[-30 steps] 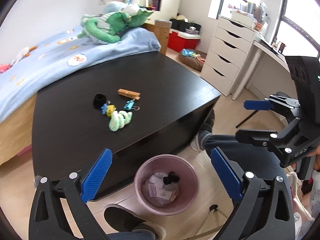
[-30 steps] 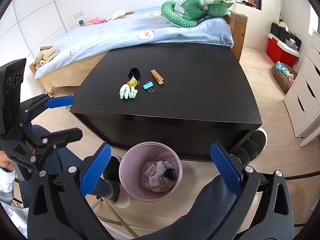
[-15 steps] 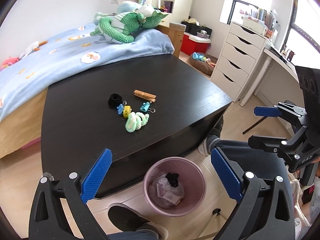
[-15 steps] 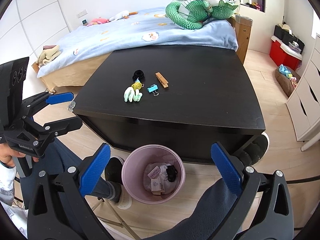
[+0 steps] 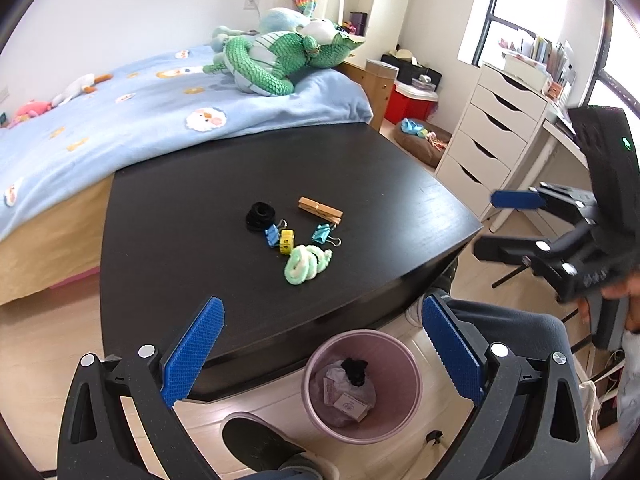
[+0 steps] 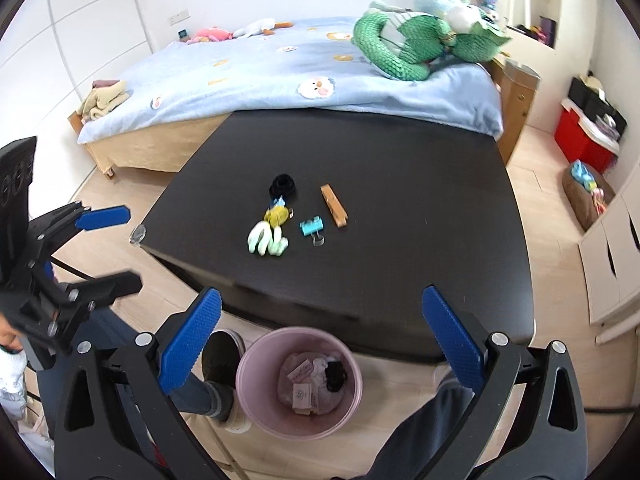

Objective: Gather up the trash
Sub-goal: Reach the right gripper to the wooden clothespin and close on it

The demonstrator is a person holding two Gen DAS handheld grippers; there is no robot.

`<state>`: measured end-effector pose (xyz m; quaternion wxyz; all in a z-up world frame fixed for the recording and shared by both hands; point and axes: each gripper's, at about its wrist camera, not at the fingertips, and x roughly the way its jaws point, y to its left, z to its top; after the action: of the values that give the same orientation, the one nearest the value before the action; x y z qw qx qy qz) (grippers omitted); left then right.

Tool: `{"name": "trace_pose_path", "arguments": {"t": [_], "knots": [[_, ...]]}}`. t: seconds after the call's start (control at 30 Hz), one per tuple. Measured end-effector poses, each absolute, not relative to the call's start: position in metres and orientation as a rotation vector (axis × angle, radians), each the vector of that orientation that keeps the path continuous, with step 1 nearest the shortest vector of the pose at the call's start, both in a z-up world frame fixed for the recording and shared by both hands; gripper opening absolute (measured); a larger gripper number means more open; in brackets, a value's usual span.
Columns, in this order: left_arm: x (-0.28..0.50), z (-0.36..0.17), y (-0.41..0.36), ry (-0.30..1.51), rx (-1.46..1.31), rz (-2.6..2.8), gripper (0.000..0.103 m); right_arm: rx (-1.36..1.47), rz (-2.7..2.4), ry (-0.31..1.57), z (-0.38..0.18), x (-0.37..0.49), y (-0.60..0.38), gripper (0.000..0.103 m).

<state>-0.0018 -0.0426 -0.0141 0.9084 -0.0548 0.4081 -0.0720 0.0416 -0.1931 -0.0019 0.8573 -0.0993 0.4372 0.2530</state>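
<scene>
A pink trash bin (image 5: 362,384) (image 6: 299,380) stands on the floor in front of the black table (image 5: 200,208) (image 6: 420,208), with paper scraps and a black lump inside. On the table lie a pale green scrunchie (image 5: 306,265) (image 6: 266,239), a black hair tie (image 5: 259,215) (image 6: 282,187), a wooden clothespin (image 5: 320,210) (image 6: 334,211), a teal binder clip (image 5: 323,234) (image 6: 312,227), a blue clip (image 5: 272,234) and a yellow piece (image 5: 286,241) (image 6: 277,215). My left gripper (image 5: 322,354) (image 6: 102,248) is open and empty above the bin. My right gripper (image 6: 318,346) (image 5: 508,224) is open and empty too.
A bed with a blue blanket (image 5: 120,120) and a green plush dragon (image 5: 280,56) stands behind the table. White drawers (image 5: 492,136) and a red box (image 5: 412,100) are at the right. My legs and shoes (image 5: 264,448) are beside the bin.
Both grippers have moved forward and up toward the table. The small items now look larger and nearer. Both stay open and empty.
</scene>
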Motion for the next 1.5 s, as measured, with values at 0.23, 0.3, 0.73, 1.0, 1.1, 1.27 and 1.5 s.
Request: {"name": "trace_pose_path", "arguments": {"t": [0.23,0.3,0.73,1.0,1.1,1.27,1.5], "knots": [[0.004,-0.011,-0.034,0.839,-0.116,-0.141,0.095,-0.276,0.563,0.975,-0.006,0.094,-0.158,0.099],[0.005,-0.010,-0.032,0.835,-0.121,-0.141,0.095,-0.317,0.565,0.995,-0.009,0.108,-0.146,0.099],[0.007,-0.004,-0.026,0.834,-0.130,-0.143,0.095,-0.461,0.561,1.192,-0.059,0.193,-0.096,0.099],[0.009,-0.001,-0.022,0.831,-0.128,-0.131,0.095,-0.512,0.540,1.301,-0.095,0.222,-0.083,0.078],[0.010,-0.002,-0.022,0.834,-0.127,-0.131,0.095,-0.523,0.536,1.324,-0.103,0.226,-0.082,0.067],[0.012,-0.004,-0.022,0.841,-0.130,-0.132,0.095,-0.524,0.544,1.342,-0.112,0.226,-0.080,0.052],[0.013,-0.008,-0.021,0.851,-0.134,-0.132,0.095,-0.517,0.558,1.353,-0.116,0.227,-0.078,0.023]]}}
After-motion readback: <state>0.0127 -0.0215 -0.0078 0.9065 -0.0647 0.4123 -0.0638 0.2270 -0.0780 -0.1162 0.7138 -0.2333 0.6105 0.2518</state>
